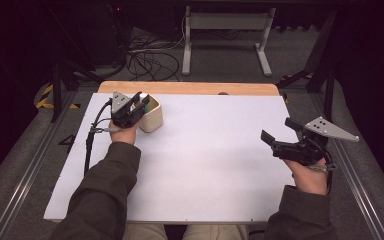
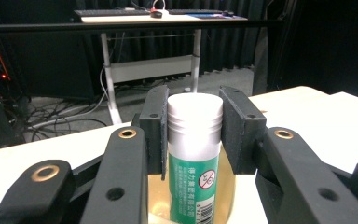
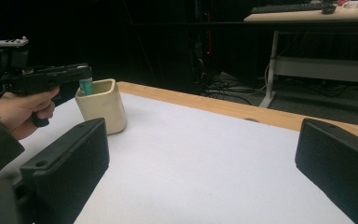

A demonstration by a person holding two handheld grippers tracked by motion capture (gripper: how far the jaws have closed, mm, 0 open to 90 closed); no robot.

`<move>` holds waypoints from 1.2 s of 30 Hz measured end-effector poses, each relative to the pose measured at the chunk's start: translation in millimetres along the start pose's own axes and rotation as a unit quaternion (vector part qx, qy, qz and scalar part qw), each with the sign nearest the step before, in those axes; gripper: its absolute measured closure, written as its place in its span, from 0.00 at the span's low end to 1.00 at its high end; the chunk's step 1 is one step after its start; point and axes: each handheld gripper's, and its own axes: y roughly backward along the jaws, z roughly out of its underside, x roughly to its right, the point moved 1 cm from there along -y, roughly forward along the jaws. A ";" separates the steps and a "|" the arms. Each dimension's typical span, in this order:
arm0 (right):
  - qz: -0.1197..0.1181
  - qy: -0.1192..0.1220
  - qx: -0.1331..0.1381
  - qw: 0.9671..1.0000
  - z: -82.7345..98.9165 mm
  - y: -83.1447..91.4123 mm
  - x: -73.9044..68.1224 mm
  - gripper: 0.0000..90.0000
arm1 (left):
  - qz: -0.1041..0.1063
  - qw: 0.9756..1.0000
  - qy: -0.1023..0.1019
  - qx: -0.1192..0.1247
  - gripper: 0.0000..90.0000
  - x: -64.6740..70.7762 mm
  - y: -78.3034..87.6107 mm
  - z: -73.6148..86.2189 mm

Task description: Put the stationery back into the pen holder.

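White cap: topped a green-labelled bottle [image 2: 195, 154], which stood upright in the cream cup [image 1: 152, 116], long axis vertical, cap up.
Grip: left gripper [image 2: 195, 128] had its fingers [image 2: 154, 126] clamped on the bottle's neck, probably to lift it straight or lower it in.
Cup: sat at the surface's [image 1: 205, 150] far left.
Right gripper [image 1: 279, 134]: fingers apart, empty, hovering well apart.
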 end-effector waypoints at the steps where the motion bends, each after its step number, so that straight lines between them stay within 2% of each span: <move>1: 0.000 0.000 0.000 1.000 0.0 0.0 0.0 0.04 | 0.001 1.000 0.000 -0.001 0.72 0.1 -0.2 0.3; 7: 0.000 0.000 -0.001 1.000 0.0 -0.3 -0.5 0.04 | 0.003 1.000 0.006 -0.017 0.72 -0.5 -2.7 3.3; 36: 0.000 -0.001 -0.002 1.000 0.6 -0.4 0.6 0.04 | 0.004 0.998 0.040 -0.047 0.72 -2.9 -16.2 8.1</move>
